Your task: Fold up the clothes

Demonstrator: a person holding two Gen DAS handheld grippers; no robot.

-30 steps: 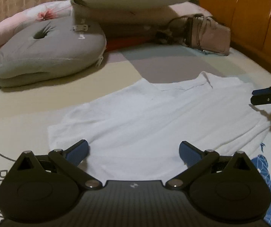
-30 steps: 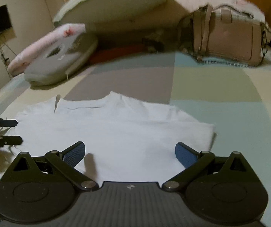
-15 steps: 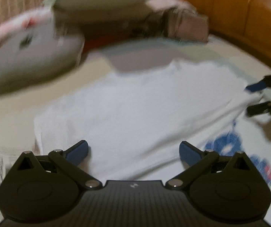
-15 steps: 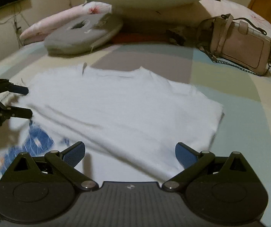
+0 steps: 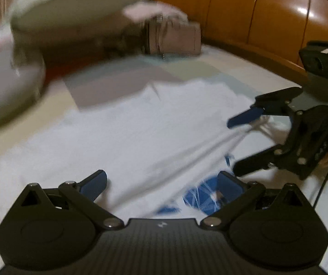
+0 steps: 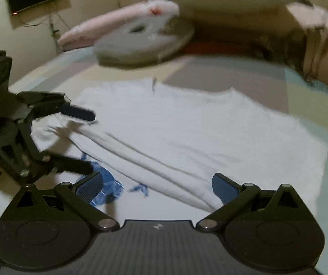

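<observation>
White shirt [image 5: 127,137] lies spread on the bed [image 5: 221,68], and its blue print [image 5: 200,197] shows more now than half a second ago, at the near edge. Both grippers have come closer to each other. The left gripper [image 5: 161,181] is wide open and holds nothing. The right gripper [image 6: 157,183] is also wide open and empty, just over the cloth. The pillow [image 6: 141,43] and bag [image 5: 173,36] at the far end look blurred, probably from motion.
</observation>
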